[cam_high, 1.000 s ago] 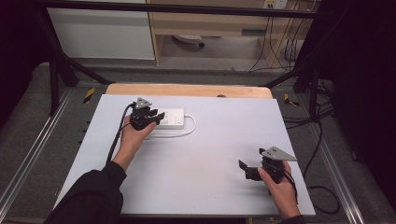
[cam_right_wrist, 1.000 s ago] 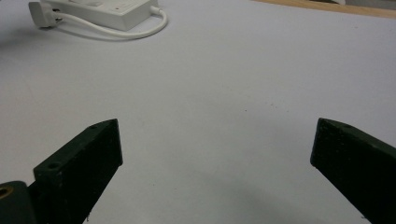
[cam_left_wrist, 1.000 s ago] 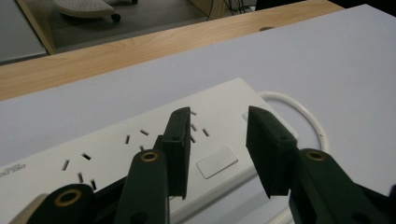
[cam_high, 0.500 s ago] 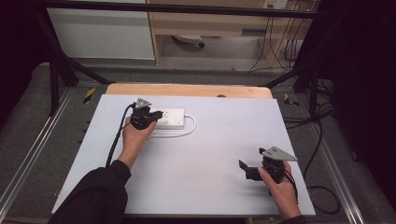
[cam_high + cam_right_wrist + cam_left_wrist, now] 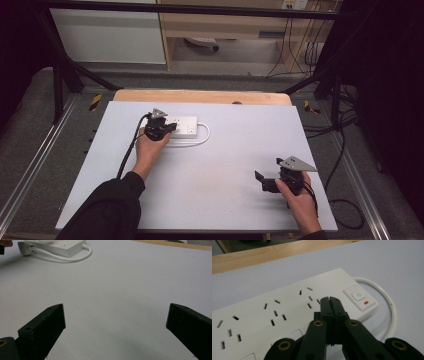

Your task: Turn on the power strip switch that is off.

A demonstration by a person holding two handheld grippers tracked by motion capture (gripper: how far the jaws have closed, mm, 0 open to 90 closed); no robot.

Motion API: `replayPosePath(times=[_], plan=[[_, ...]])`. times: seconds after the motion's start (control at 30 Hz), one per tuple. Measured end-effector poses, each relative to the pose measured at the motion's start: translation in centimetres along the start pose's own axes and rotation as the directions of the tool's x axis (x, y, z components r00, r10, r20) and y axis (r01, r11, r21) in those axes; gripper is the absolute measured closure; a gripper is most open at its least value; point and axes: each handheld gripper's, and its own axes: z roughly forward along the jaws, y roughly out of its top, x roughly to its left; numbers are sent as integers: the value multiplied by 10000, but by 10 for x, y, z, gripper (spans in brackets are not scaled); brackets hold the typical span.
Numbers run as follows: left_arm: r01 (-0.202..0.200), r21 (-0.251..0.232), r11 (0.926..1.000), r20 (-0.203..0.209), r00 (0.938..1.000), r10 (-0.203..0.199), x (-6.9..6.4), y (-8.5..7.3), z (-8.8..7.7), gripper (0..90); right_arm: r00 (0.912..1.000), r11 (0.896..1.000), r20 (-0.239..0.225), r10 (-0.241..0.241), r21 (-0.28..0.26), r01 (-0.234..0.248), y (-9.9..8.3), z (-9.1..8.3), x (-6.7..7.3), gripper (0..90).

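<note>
A white power strip (image 5: 186,126) lies at the back left of the grey table top (image 5: 225,170), its white cable (image 5: 202,141) looped beside it. My left gripper (image 5: 167,129) hovers right over it. In the left gripper view the strip (image 5: 274,312) spreads under the left gripper (image 5: 329,300), whose jaws have just been closing and now meet with nothing between them, close to the switch (image 5: 359,296) with its red mark. My right gripper (image 5: 268,169) rests near the front right, and in its own view it (image 5: 117,315) stands wide open over bare table. The strip (image 5: 60,246) shows far off there.
A wooden board edge (image 5: 200,96) runs behind the table top. Beyond it are a white cabinet (image 5: 107,35) and hanging cables (image 5: 300,50). Metal rails (image 5: 30,165) flank the table. The strip's plug (image 5: 25,245) lies beside its cable.
The left hand has shifted only slightly over the power strip. The right hand and its gripper have stayed where they were.
</note>
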Motion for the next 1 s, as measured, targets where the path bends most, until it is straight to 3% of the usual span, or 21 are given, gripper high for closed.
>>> replayPosePath(times=[0.27,0.53,0.63,1.0], plan=[[259,-80,9996,85,9996,-258,-2,0,4,900,10000,10000,-11,-5,41,5,0,0,-1,29],[275,-30,9996,99,9996,-275,-5,-1,7,900,10000,10000,-29,0,32,0,0,1,-1,29],[563,-44,9984,213,9982,-562,-5,-1,8,900,10000,10000,-34,0,29,0,0,1,-1,28],[590,-12,9983,116,9982,-590,-5,-1,10,900,10000,10000,-38,4,15,-4,0,1,-1,28]])
